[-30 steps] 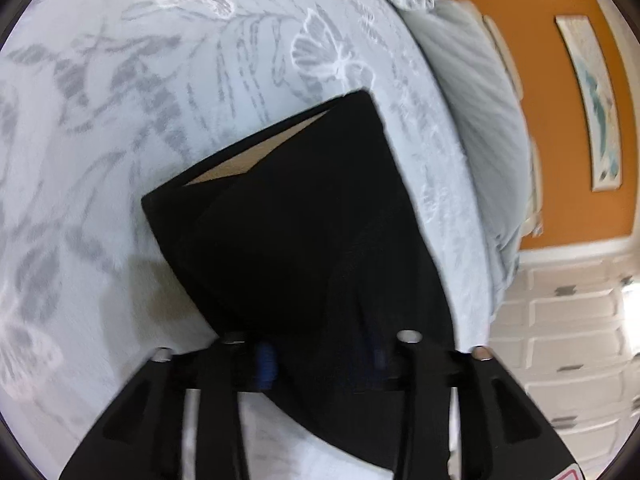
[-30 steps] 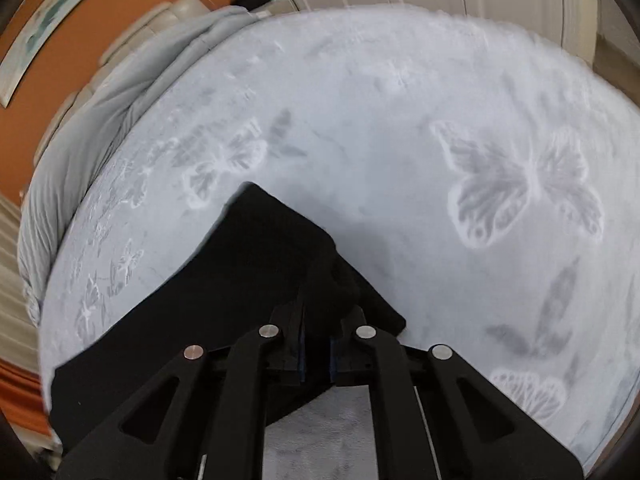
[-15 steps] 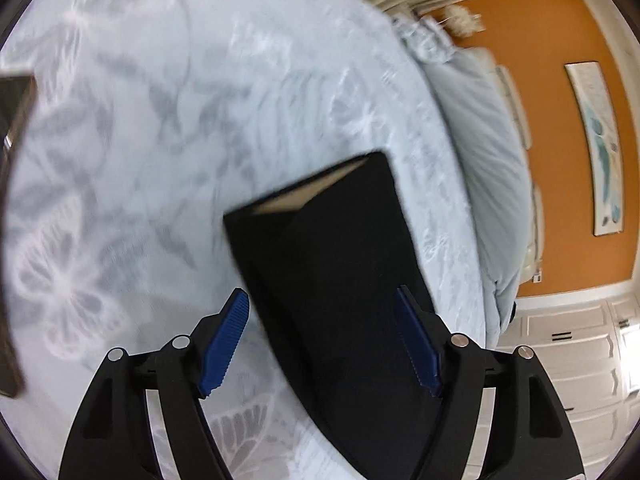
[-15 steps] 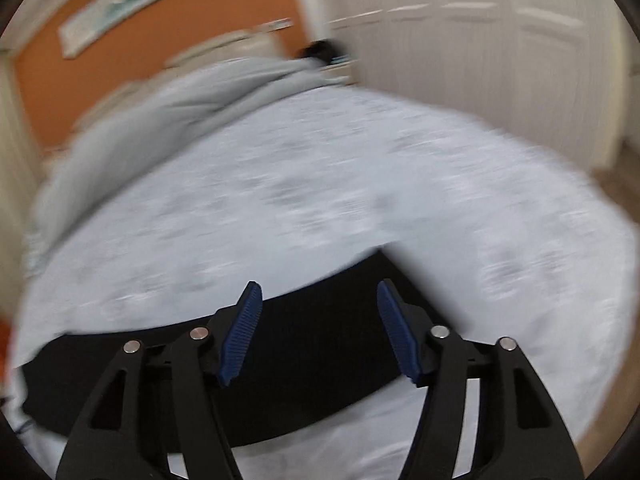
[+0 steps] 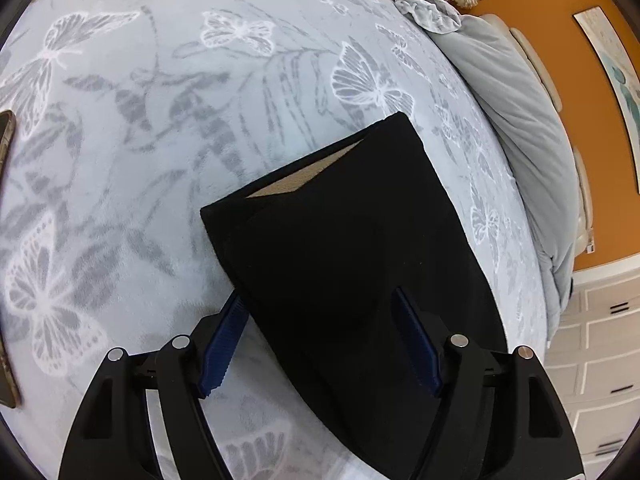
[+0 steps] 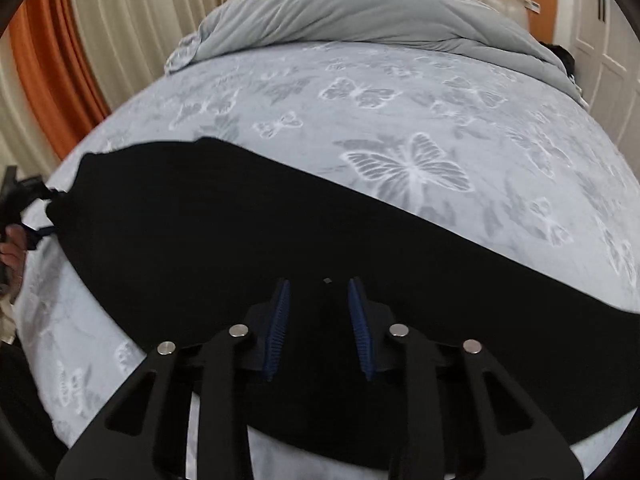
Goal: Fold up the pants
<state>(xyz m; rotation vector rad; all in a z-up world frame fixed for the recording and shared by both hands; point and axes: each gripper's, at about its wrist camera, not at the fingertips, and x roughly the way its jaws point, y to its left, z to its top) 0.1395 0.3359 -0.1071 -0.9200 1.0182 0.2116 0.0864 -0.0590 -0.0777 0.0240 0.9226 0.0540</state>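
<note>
We are holding the left hand-held gripper (image 5: 320, 344) wide, its jaws now off the pants (image 5: 360, 240) it was pinching a second ago. Our right hand-held gripper (image 6: 318, 328) is closing over the middle of the pants with nothing pinched yet, having let go and swung along them. We are judging one fold done, another starting. The pants are lying lengthwise on the butterfly-print bed (image 6: 400, 100); a grey duvet (image 6: 360, 12) and orange wall (image 5: 552, 12) are sitting beyond.

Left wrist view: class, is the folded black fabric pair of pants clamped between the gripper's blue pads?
No: the left gripper stands open, its blue pads apart from the black pants.
</note>
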